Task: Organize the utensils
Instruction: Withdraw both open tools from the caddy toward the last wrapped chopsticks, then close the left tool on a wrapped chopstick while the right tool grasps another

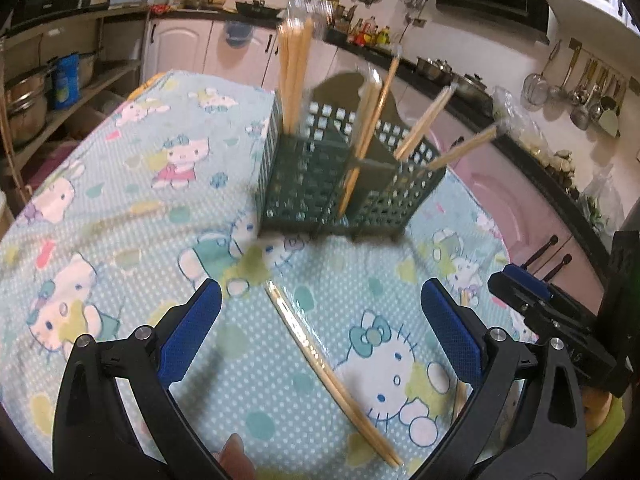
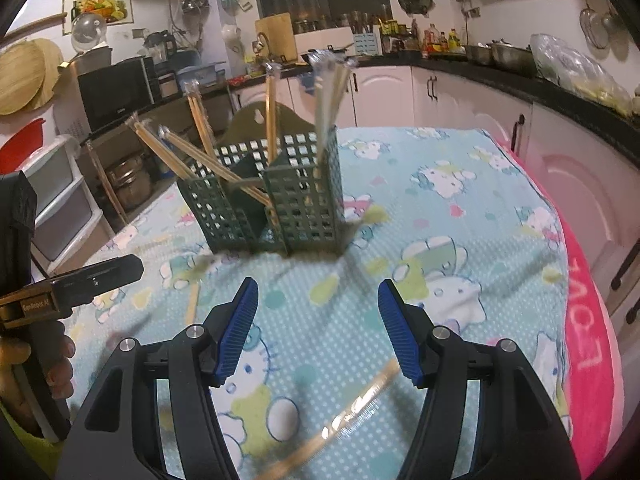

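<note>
- The left gripper [image 1: 320,316] is hovering above the table with its blue-padded jaws standing wide apart; nothing is being held between them; a pair of wrapped chopsticks [image 1: 332,376] is lying flat on the tablecloth [image 1: 120,208] under the gap, running from near the middle toward the lower right of the left wrist view.
- The right gripper [image 2: 318,322] is also standing open, somewhat less wide; its pads are touching nothing; another wrapped chopstick pair [image 2: 352,412] is lying slantwise on the cloth below and between its fingers.
- The green utensil basket [image 1: 320,184] is standing upright on the cloth, farther from both grippers, well apart from them; it is having several compartments with lattice walls.
- Several chopstick pairs are already sticking out of the basket; one bundle [image 1: 294,76] is standing nearly upright in the left compartment of the left wrist view; others are leaning outward to the right from the other compartments.
- In the right wrist view the left gripper is appearing at the left edge, with a hand [image 2: 44,364] holding its handle; one more chopstick [image 2: 193,304] is lying on the cloth just beside it.
- The picture is blurred around the basket, so which compartment each leaning pair is sitting in I cannot tell exactly.
</note>
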Demonstrator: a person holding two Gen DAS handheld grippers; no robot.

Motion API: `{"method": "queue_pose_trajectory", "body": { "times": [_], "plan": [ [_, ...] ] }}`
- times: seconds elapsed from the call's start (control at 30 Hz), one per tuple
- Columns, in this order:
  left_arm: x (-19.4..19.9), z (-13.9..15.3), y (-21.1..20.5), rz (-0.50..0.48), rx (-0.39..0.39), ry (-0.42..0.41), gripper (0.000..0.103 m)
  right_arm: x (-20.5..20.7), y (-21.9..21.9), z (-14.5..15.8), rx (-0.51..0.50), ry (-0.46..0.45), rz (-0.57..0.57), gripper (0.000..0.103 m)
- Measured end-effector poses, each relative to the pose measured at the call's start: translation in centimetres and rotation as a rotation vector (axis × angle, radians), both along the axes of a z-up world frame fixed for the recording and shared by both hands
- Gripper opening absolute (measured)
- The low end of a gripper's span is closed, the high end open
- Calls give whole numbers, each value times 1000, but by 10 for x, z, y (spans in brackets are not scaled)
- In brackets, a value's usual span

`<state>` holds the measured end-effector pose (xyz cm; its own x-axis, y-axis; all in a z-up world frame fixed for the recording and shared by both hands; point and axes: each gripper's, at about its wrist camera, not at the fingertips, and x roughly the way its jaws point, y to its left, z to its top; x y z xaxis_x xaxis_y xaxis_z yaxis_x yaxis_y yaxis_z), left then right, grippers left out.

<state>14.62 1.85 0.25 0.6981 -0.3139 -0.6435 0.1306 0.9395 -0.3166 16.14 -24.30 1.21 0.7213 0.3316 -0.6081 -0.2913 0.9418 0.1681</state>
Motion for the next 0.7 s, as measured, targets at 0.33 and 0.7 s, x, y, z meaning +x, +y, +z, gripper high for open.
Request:
{"method": "queue_pose_trajectory", "body": {
  "times": [0.33,0.7],
  "plan": [
    [-3,-34,-16,-46,1,94,91,-3,-29,-35,10,120,-67,60],
    [7,-61,-17,-43,-80,190,66,13,-43,-57,25,222,-100,60]
  ]
}}
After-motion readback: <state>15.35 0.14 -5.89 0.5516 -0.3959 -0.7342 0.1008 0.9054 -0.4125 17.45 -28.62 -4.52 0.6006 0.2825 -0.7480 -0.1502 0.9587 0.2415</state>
